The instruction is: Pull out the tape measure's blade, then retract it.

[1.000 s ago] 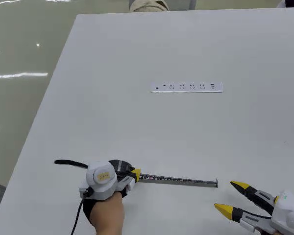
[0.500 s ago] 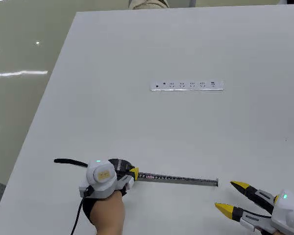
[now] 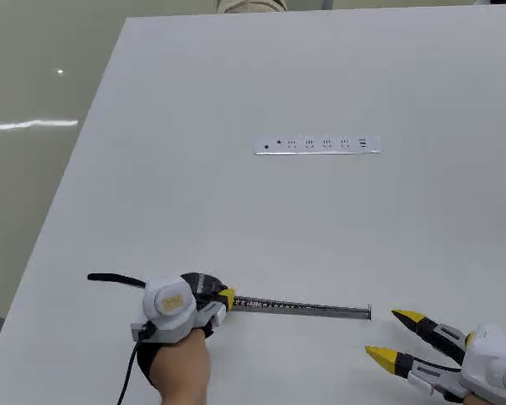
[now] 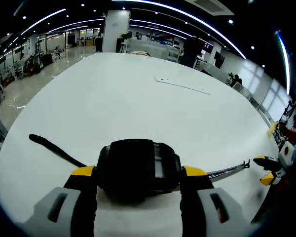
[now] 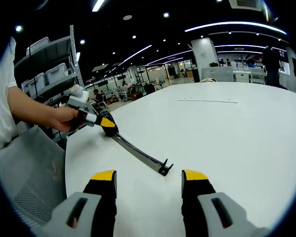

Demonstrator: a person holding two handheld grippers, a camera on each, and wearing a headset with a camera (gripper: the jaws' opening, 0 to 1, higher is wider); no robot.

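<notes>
A wide white table (image 3: 337,228) spreads beneath the head view, with a white power strip (image 3: 316,145) lying flat near its middle. Left of the table is a glossy grey-green floor (image 3: 34,169) that mirrors bright streaks of light. The gripper views show a large open hall with a dark ceiling, long curved light strips (image 5: 237,24) and small spotlights (image 5: 166,15). A white square pillar (image 4: 114,29) stands beyond the table's far end. A metal shelf rack (image 5: 54,73) carries pale storage bins.
</notes>
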